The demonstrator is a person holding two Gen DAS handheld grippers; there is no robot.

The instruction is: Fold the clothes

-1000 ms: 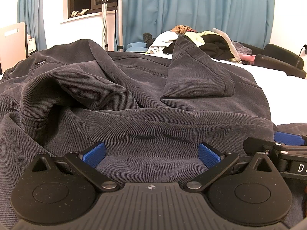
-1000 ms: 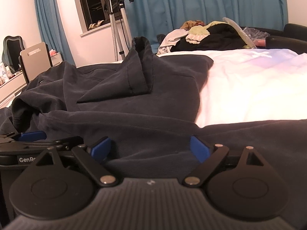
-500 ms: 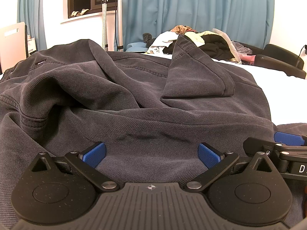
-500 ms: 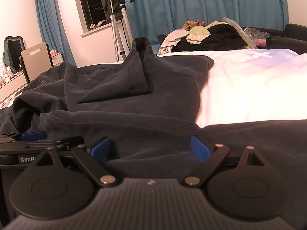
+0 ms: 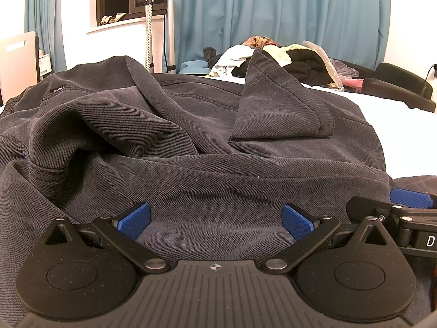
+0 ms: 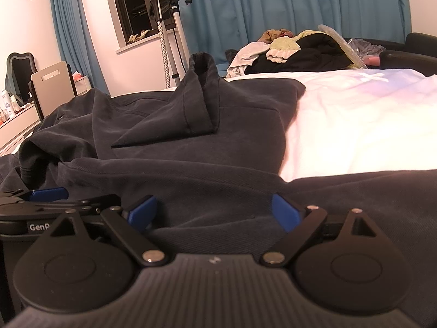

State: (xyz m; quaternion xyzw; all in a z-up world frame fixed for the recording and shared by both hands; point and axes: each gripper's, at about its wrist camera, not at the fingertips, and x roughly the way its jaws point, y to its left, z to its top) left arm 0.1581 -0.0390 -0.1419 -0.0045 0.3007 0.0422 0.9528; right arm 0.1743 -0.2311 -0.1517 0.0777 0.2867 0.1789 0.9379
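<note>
A dark grey garment (image 5: 191, 142) lies rumpled and spread over a white bed (image 5: 404, 125); it also fills the right wrist view (image 6: 191, 164). One part of it stands up in a folded peak (image 5: 275, 101), also seen in the right wrist view (image 6: 196, 101). My left gripper (image 5: 215, 220) is open, its blue pads resting low over the near edge of the cloth. My right gripper (image 6: 214, 211) is open too, right beside it on the same edge. Each gripper shows at the side of the other's view.
A heap of mixed clothes (image 5: 275, 57) lies at the far end of the bed. A garment steamer stand (image 5: 153, 22) and teal curtains (image 5: 273, 8) are behind. A black armchair (image 5: 398, 90) is at the far right, a wooden chair (image 6: 52, 82) at the left.
The right gripper has shifted very slightly; its view has tilted a little. The left gripper and the garment have not visibly moved.
</note>
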